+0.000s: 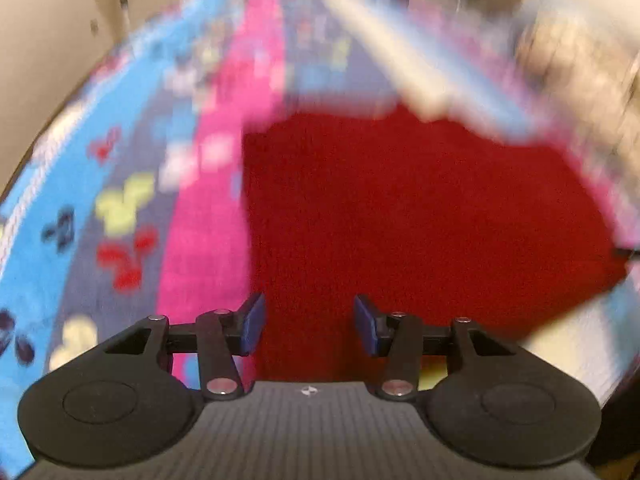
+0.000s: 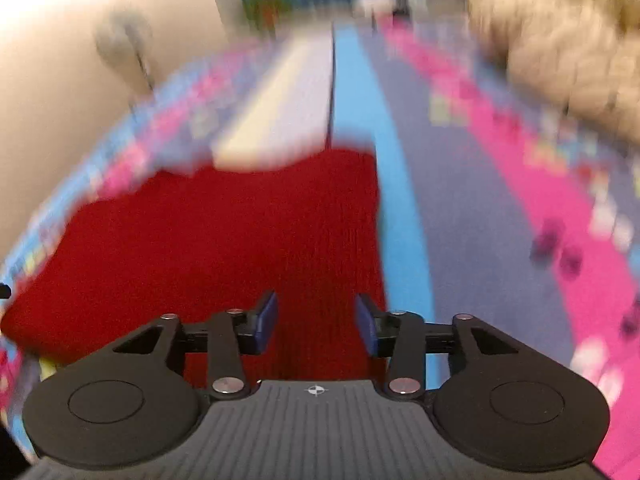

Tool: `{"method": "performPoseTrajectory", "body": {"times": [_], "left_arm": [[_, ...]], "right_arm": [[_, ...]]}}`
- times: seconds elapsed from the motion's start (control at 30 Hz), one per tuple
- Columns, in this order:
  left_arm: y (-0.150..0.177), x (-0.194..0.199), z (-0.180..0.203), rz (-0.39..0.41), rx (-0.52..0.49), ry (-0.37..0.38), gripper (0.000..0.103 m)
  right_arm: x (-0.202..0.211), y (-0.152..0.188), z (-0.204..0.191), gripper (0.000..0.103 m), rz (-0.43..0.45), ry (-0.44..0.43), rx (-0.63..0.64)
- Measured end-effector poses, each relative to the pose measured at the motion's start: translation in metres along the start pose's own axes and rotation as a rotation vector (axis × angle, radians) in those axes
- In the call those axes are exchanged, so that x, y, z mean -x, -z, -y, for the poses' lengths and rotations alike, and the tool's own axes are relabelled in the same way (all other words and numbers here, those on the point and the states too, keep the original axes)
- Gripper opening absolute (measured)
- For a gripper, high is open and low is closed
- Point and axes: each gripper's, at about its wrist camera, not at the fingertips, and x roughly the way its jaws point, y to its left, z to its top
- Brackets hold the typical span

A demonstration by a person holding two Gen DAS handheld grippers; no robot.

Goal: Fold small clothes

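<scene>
One beige fluffy heap [image 2: 560, 52], right view only

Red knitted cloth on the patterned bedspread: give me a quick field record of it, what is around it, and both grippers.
garment: red knitted cloth, lying flat, straight edge along one side
surface: blue, pink and purple patterned bedspread
beyond garment: pale folded fabric, touching the cloth's far edge
far corner: beige fluffy heap, blurred, apart from the cloth
left gripper: jaws apart, nothing between them, above the cloth
right gripper: jaws apart, nothing between them, near the cloth's edge
image quality: motion blur in both views
</scene>
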Motion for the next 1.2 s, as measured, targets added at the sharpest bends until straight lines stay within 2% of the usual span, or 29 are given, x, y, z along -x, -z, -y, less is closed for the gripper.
{"method": "performPoseTrajectory", "body": {"times": [0.03, 0.07, 0.17, 0.23, 0.43, 0.63, 0.9, 1.0, 1.07, 1.1, 1.13, 1.2], "left_arm": [[0.003, -0.01, 0.004, -0.045, -0.026, -0.036, 0.064], [0.003, -0.01, 0.006, -0.039, -0.04, -0.046, 0.064], [0.002, 0.001, 0.011, 0.035, -0.06, -0.038, 0.065], [0.003, 0.005, 0.011, 0.055, -0.048, -0.034, 0.066], [0.0, -0.001, 0.001, 0.053, -0.015, -0.064, 0.069], [-0.001, 0.0, -0.005, 0.069, 0.022, -0.052, 0.072], [0.0, 0.001, -0.003, 0.074, 0.012, -0.057, 0.076], [0.0, 0.001, -0.003, 0.074, 0.01, -0.057, 0.076], [0.0, 0.002, -0.002, 0.076, 0.01, -0.056, 0.076], [0.0, 0.002, -0.002, 0.077, 0.009, -0.056, 0.076], [0.001, 0.002, -0.002, 0.079, 0.008, -0.056, 0.076], [0.001, 0.004, -0.003, 0.088, 0.013, -0.06, 0.076]], "right_arm": [[-0.012, 0.005, 0.004, 0.045, -0.072, 0.011, -0.017], [-0.016, 0.007, 0.004, 0.045, -0.082, 0.02, -0.017], [-0.009, 0.001, -0.005, 0.045, -0.035, 0.034, 0.022], [-0.004, 0.0, -0.005, 0.045, -0.011, 0.038, 0.019], [-0.007, -0.001, 0.0, 0.045, -0.026, 0.021, -0.024], [-0.006, -0.001, -0.004, 0.045, -0.015, 0.027, -0.013], [0.014, -0.008, 0.009, 0.045, 0.105, 0.001, -0.102], [0.006, -0.005, 0.012, 0.045, 0.056, 0.038, -0.097], [-0.01, 0.001, 0.01, 0.045, -0.043, 0.115, -0.046], [-0.015, 0.003, 0.011, 0.049, -0.078, 0.138, -0.035], [-0.017, 0.004, 0.012, 0.049, -0.083, 0.142, -0.042], [-0.01, 0.0, 0.012, 0.049, -0.038, 0.137, -0.061]]}}
